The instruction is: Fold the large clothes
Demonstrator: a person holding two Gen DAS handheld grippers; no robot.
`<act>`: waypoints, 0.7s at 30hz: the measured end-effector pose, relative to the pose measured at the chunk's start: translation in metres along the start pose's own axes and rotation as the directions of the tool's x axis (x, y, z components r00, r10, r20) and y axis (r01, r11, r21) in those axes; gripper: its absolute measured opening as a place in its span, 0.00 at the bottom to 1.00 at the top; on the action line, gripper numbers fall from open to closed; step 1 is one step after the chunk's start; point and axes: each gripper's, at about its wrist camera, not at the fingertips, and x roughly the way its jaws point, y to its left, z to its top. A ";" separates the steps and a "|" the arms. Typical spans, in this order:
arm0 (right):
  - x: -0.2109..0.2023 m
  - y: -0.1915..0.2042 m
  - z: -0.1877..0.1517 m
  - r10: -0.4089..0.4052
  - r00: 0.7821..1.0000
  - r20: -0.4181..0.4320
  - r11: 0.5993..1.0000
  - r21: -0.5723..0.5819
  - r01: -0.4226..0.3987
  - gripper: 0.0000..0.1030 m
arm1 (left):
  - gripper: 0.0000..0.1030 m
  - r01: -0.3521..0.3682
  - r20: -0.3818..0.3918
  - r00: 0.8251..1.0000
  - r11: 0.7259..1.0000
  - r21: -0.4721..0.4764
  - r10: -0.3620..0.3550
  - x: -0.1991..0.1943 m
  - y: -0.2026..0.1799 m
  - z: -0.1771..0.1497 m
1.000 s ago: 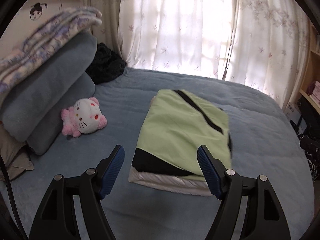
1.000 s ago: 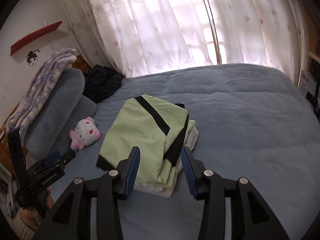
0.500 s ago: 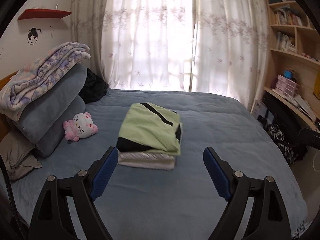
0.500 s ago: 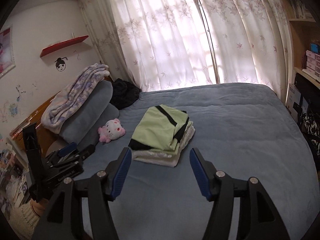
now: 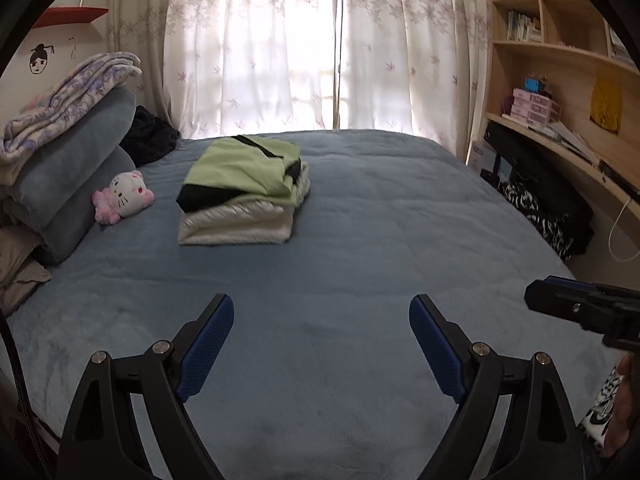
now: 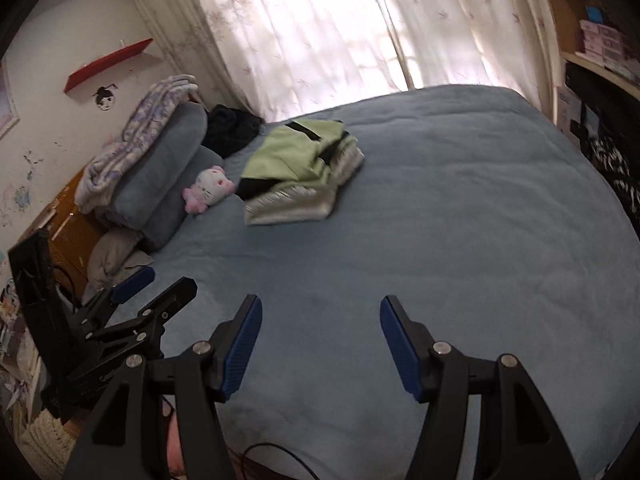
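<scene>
Both grippers pull back from the folded pile [image 5: 244, 196], now far off in upper left of frame on the bed [image 5: 360, 260]. Left gripper [image 5: 320, 344] & right gripper [image 6: 320, 344]: jaws wide, holding nothing. Folding looks done; no more clothes seen.

Bed [image 5: 360, 240]: folded clothes stack [image 5: 244, 196] lies on it, far-left of centre. Plush toy [image 5: 122, 198] just left of the stack, beside the rolled bedding [image 5: 68, 160] at the left edge; folded blanket [image 5: 60, 100] on top of that bedding. Curtains [image 5: 320, 48] behind the bed. Shelves [image 5: 560, 60] along the right. Near half of bed bare, both tools over it.
</scene>
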 end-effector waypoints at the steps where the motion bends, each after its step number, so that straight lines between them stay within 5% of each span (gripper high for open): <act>1: 0.007 -0.006 -0.014 -0.020 1.000 -0.002 1.000 0.005 0.020 0.60 | 0.86 -0.004 -0.005 1.000 1.000 0.009 0.004 0.005 -0.006 -0.010; 11: 0.047 -0.047 -0.095 -0.072 0.993 -0.091 0.983 0.162 0.086 0.60 | 0.86 0.029 -0.130 0.991 0.999 -0.038 -0.034 0.044 -0.037 -0.069; 21: 0.052 -0.049 -0.118 -0.150 0.984 -0.100 0.976 0.145 0.164 0.60 | 0.86 -0.012 -0.170 0.985 0.999 -0.051 0.003 0.048 -0.041 -0.085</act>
